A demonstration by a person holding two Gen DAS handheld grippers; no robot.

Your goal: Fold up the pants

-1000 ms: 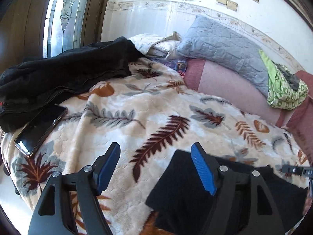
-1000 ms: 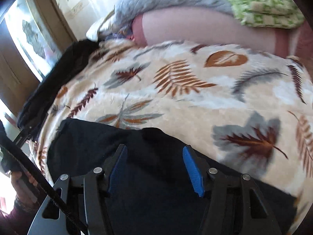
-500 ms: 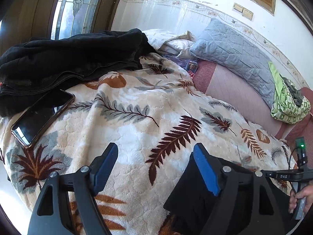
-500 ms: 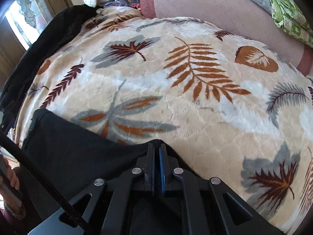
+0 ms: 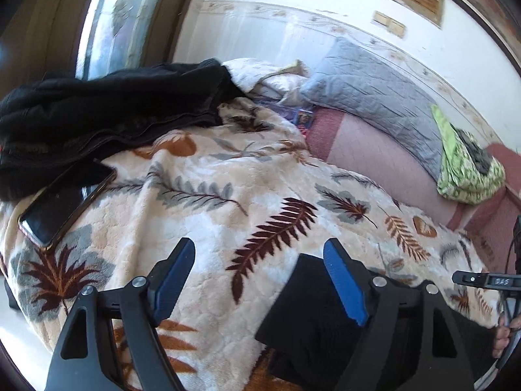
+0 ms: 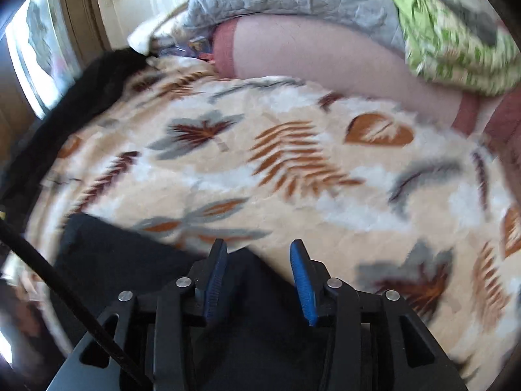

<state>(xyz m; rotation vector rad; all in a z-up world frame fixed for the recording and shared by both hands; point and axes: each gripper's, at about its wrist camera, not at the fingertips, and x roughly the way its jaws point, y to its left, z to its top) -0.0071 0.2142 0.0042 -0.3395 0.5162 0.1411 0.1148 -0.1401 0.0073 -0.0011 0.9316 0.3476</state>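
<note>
Black pants (image 5: pixel 312 322) lie flat on a leaf-print blanket (image 5: pixel 228 202), at the lower right of the left wrist view. In the right wrist view the pants (image 6: pixel 130 260) fill the lower left under the fingers. My left gripper (image 5: pixel 260 277) is open and empty; its right finger (image 5: pixel 342 280) hangs over the pants' corner. My right gripper (image 6: pixel 259 273) is open above the pants' far edge, with a fold of black cloth lying between the jaws. The view is blurred.
A phone (image 5: pixel 65 205) lies at the blanket's left edge. A heap of black clothing (image 5: pixel 107 110) lies behind it. A grey pillow (image 5: pixel 374 97) and a green patterned cloth (image 5: pixel 469 169) rest on a pink mattress (image 5: pixel 374 150) at the back.
My right gripper was open, shut on the pants' edge half a second ago, and has opened again. The left gripper stayed open and shifted slightly.
</note>
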